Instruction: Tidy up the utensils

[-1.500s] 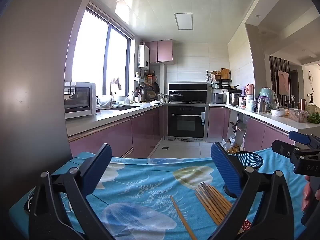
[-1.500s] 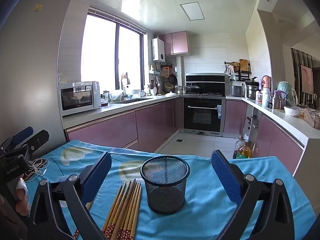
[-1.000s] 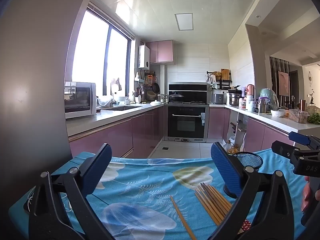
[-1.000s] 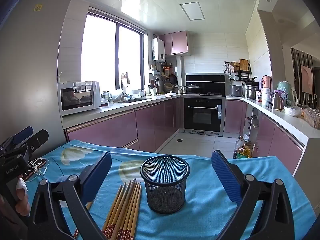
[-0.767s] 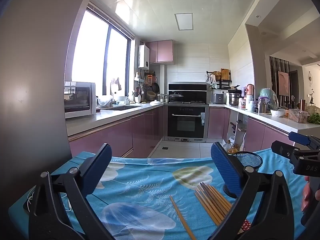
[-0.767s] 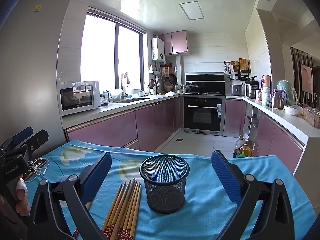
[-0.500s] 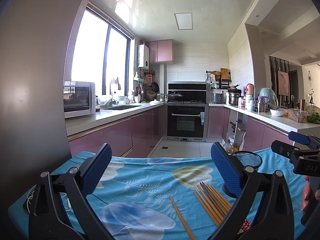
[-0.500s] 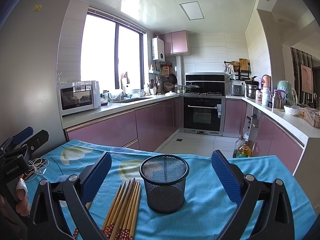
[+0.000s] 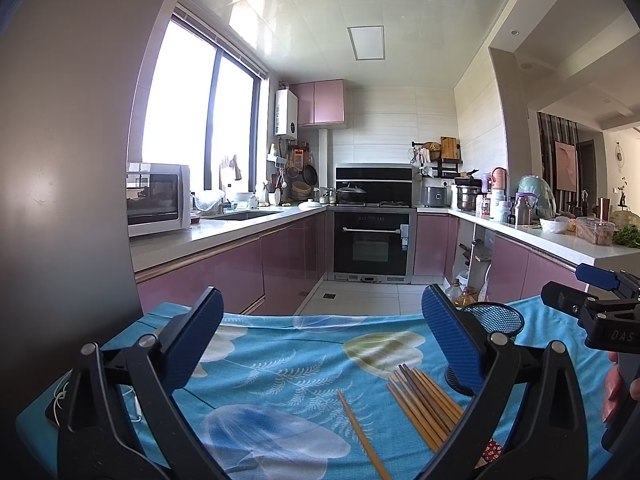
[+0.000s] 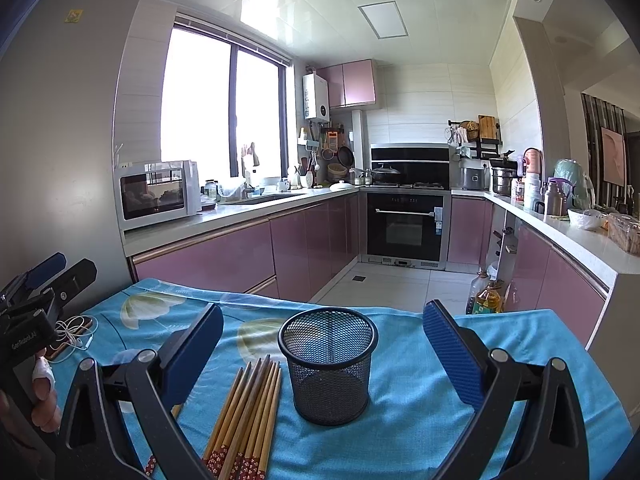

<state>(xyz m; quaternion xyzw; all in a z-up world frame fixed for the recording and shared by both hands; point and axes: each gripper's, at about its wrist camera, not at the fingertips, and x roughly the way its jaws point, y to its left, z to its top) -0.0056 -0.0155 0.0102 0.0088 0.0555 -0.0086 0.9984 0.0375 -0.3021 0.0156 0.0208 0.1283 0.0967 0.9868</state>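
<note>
A bundle of wooden chopsticks [image 10: 247, 412] lies on the blue floral tablecloth [image 10: 416, 404], just left of an upright black mesh cup [image 10: 329, 364]. In the left wrist view the bundle [image 9: 425, 400] lies at the right, with one single chopstick [image 9: 362, 434] apart to its left and the mesh cup [image 9: 494, 320] partly hidden behind my right finger. My left gripper [image 9: 320, 336] is open and empty above the cloth. My right gripper [image 10: 322, 354] is open and empty, with the cup between its fingers in view.
A phone with a white cable [image 10: 72, 334] lies at the table's left edge. Beyond the table's far edge are the kitchen floor, pink cabinets [image 10: 224, 260] and an oven [image 10: 405, 226]. Oil bottles [image 10: 486, 294] stand on the floor at the right.
</note>
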